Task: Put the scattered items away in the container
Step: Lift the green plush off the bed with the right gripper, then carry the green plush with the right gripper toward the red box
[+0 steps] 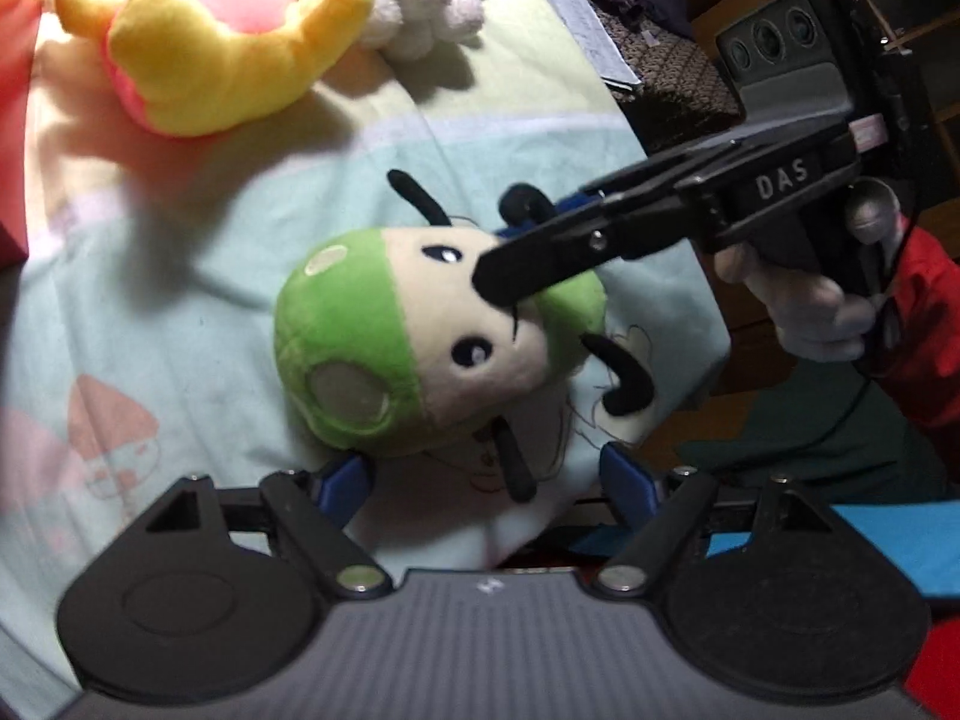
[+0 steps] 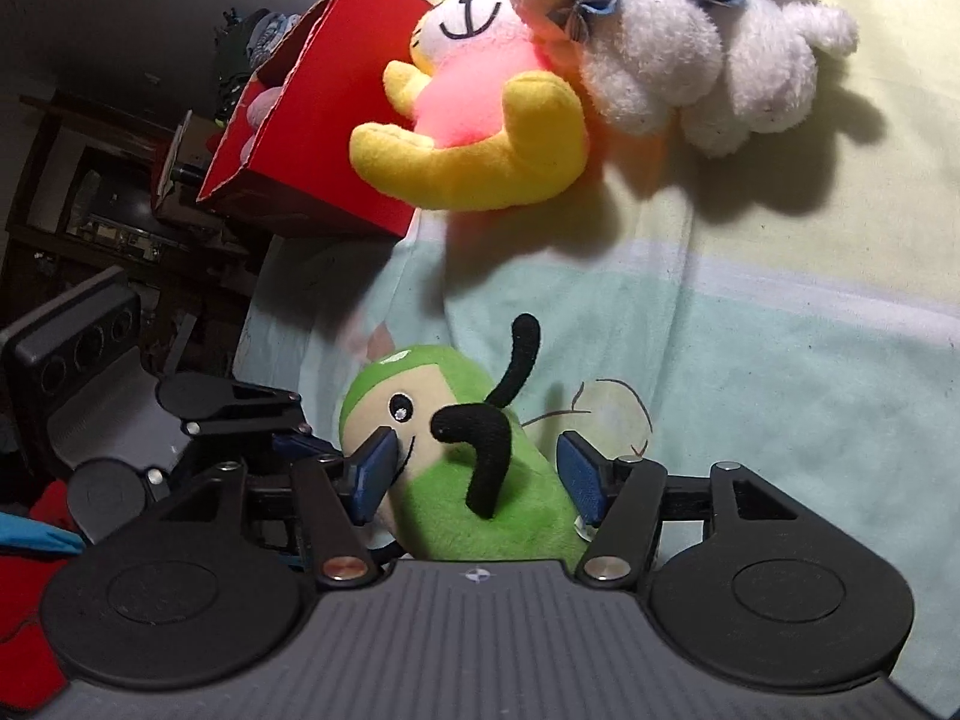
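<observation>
While the green plush (image 2: 474, 480) lies lengthwise between the right gripper's (image 2: 477, 480) parted, unclamped pads, the left gripper (image 1: 486, 480) gapes empty just short of it.

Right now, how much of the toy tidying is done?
Done: at least one pink toy shows inside the red cardboard box. In hand: the green bug plush with black antennae sits between both open tongs, ungripped. Left: that plush, the yellow-and-pink plush and the fluffy white plush on the bed.
</observation>
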The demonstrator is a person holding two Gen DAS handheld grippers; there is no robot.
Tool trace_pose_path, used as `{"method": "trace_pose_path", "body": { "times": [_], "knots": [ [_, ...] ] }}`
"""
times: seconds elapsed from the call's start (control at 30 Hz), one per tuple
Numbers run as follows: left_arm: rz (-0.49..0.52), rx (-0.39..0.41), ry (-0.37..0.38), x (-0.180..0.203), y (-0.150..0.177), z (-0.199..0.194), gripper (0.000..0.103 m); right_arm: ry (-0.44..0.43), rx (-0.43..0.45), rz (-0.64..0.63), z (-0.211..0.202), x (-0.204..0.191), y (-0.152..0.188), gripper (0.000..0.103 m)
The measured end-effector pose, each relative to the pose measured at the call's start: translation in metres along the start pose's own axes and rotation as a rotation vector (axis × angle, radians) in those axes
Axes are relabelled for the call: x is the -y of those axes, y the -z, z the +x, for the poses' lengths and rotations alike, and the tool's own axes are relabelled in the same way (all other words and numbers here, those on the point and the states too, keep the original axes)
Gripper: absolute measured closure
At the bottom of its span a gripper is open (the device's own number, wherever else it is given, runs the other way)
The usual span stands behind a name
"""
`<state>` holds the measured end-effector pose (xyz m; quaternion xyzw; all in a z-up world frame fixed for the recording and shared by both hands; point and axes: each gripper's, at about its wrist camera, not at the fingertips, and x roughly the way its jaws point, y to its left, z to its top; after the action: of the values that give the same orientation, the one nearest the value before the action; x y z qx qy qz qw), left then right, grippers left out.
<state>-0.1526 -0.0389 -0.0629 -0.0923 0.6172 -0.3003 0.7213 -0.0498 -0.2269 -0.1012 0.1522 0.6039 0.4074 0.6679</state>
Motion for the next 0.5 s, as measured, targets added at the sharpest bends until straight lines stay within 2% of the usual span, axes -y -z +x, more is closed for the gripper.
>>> {"method": "trace_pose_path", "body": {
  "times": [0.1, 0.2, 0.27, 0.5],
  "knots": [
    [-0.002, 0.052, -0.055, -0.001, -0.001, -0.006, 0.026, -0.026, -0.017, 0.058, 0.001, 0.007, 0.001, 0.039],
    [-0.003, 0.081, -0.048, -0.003, -0.005, -0.015, 0.026, -0.082, -0.049, 0.106, -0.002, 0.01, 0.012, 0.046],
    [0.03, 0.092, -0.071, 0.002, -0.008, -0.017, 0.025, -0.092, -0.062, 0.122, -0.001, 0.007, 0.023, 0.048],
    [0.035, 0.097, -0.092, 0.002, -0.013, -0.014, 0.025, -0.078, 0.048, 0.173, -0.007, 0.003, 0.043, 0.049]
  ]
}}
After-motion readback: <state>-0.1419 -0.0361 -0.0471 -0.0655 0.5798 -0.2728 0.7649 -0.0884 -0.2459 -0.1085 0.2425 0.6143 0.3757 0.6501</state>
